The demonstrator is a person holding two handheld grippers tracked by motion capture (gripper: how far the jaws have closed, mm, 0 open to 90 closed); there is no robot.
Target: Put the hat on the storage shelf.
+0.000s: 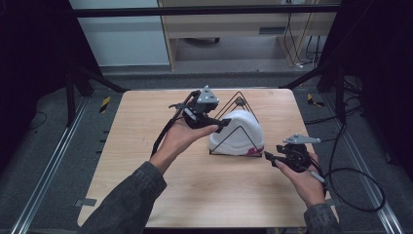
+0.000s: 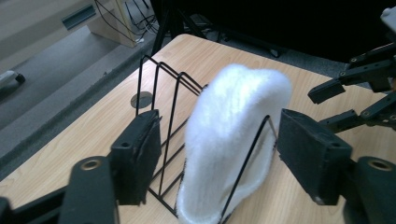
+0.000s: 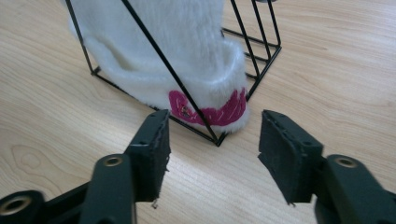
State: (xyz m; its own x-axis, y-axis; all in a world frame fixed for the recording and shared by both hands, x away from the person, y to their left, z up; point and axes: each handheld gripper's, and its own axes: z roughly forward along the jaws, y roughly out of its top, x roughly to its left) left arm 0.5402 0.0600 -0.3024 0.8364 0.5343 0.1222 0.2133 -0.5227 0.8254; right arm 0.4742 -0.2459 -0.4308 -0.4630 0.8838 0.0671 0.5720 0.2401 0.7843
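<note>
A fluffy white hat with pink stitching on its brim stands inside a black wire rack of triangular dividers at the table's middle. My left gripper is at the rack's left side, just short of the hat's upper part. In the left gripper view its jaws stand open with the hat and a rack wire beyond the gap, untouched. My right gripper hovers low at the rack's front right corner. Its jaws are open and face the brim, holding nothing.
The wooden table has bare room in front and to the left of the rack. Cables trail from both grippers, one looping off the right edge. The right gripper appears far right in the left gripper view.
</note>
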